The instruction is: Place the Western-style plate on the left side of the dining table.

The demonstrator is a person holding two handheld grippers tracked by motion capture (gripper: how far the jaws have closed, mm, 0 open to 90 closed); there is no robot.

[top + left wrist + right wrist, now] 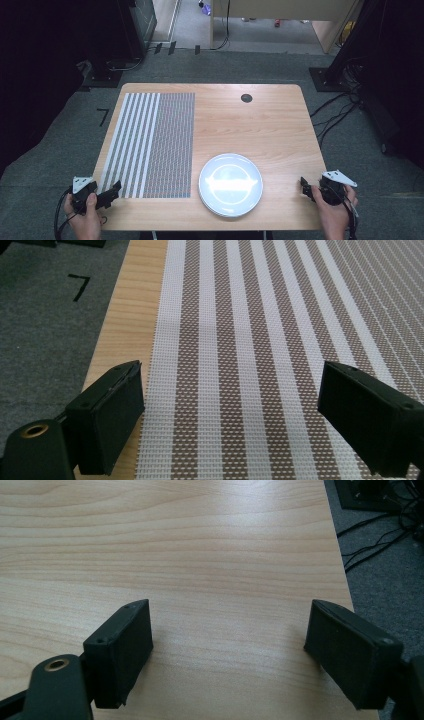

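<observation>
A striped brown-and-white woven placemat (150, 145) lies on the left half of the wooden table (265, 120). A white plate (230, 183) sits near the front edge, right of the mat. My left gripper (116, 188) hovers at the mat's near left corner, jaws open with nothing between them; its own view looks along the mat's stripes (240, 340). My right gripper (303, 185) is held at the table's near right edge, open and empty, right of the plate, over bare wood (200, 555).
A small dark round grommet (246, 98) sits near the table's far edge. Grey carpet surrounds the table, with cables (335, 115) on the floor at the right and dark equipment stands at the back corners.
</observation>
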